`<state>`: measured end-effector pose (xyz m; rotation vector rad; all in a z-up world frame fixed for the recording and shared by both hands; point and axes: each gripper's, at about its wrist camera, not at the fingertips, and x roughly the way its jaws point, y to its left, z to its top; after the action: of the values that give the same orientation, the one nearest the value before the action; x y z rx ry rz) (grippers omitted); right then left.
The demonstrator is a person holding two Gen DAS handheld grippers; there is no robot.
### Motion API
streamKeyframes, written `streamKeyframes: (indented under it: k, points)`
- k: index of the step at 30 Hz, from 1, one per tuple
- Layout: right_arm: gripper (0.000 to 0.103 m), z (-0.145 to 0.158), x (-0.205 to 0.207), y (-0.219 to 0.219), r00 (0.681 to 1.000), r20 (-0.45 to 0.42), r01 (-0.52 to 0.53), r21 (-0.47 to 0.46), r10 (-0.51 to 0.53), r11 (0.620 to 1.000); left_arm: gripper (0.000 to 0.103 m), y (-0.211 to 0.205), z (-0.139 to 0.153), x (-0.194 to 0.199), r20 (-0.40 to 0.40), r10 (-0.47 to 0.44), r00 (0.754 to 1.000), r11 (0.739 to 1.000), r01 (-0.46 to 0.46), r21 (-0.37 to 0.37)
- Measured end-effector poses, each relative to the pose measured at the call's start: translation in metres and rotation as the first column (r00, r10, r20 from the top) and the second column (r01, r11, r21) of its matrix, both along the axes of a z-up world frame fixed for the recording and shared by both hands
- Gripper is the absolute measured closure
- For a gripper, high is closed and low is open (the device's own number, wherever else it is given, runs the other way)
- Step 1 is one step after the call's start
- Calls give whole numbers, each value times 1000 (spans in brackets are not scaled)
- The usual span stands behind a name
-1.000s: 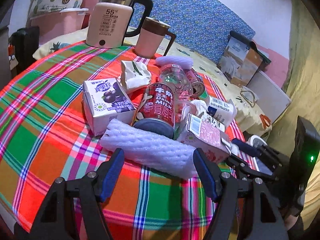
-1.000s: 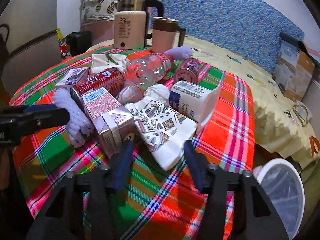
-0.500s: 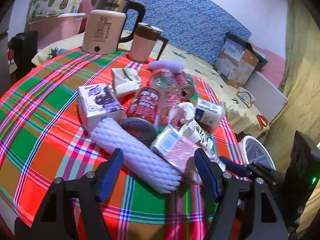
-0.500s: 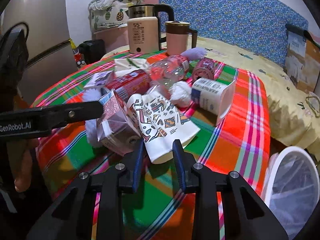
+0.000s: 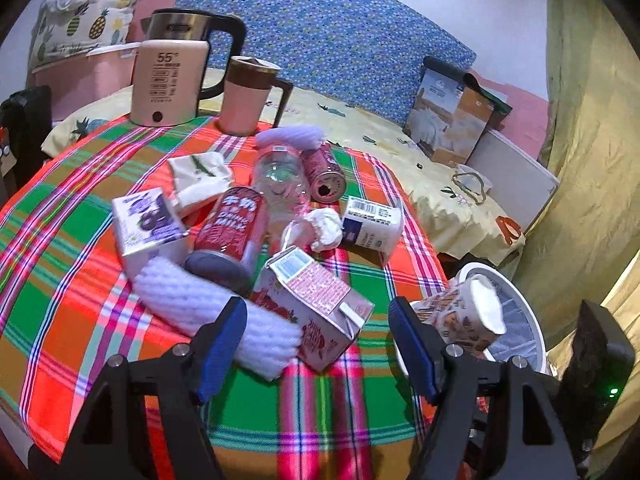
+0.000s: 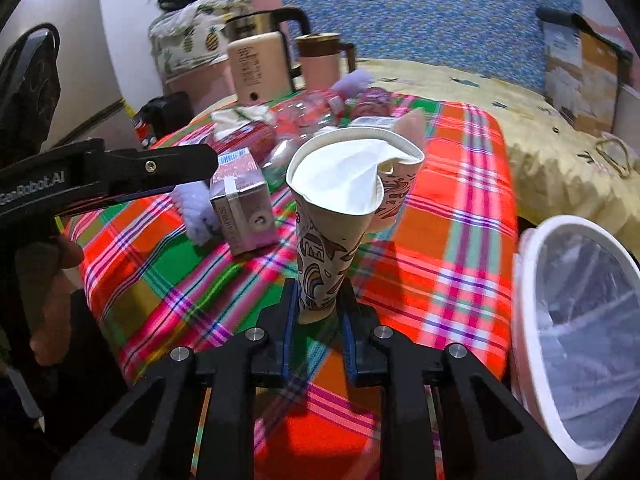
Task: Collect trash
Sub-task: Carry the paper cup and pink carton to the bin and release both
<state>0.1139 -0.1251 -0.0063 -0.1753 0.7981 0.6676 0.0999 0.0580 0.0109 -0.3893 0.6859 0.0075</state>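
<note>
The right gripper [image 6: 318, 306] has the narrow base of a crumpled, patterned white paper cup [image 6: 340, 204] between its blue-padded fingers, which are nearly together and closing on it; the cup's squashed mouth points up and away from the camera. Seen from the left wrist, that cup [image 5: 464, 312] sits just beside the white-rimmed round bin lined with clear plastic [image 5: 528, 332], off the edge of the counter covered with a red, green and orange plaid cloth [image 5: 60, 280]. The left gripper [image 5: 316, 344] is wide open with nothing between its fingers, poised near the pink rectangular milk carton [image 5: 316, 300] at the front of the trash pile. Beside that carton lie a white foam net sleeve [image 5: 208, 312] and a red drink can on its side [image 5: 232, 224].
</note>
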Motion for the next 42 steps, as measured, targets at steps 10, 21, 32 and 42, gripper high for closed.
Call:
streamKeyframes:
  k: [10, 21, 32, 42]
  points:
    - [82, -1, 7, -17, 998, -5, 70, 34, -70, 997, 28, -22, -12, 35, -77, 48, 996, 997, -42, 71]
    - [82, 0, 7, -33, 995, -6, 99, 61, -98, 993, 57, -24, -18, 21, -86, 53, 995, 990, -41, 135]
    - [82, 8, -5, -53, 990, 19, 141, 77, -143, 987, 63, -44, -7, -8, -19, -98, 995, 988, 99, 118]
    - [82, 15, -9, -73, 980, 38, 194, 87, -198, 977, 64, -70, 6, -9, 12, -196, 981, 975, 194, 111]
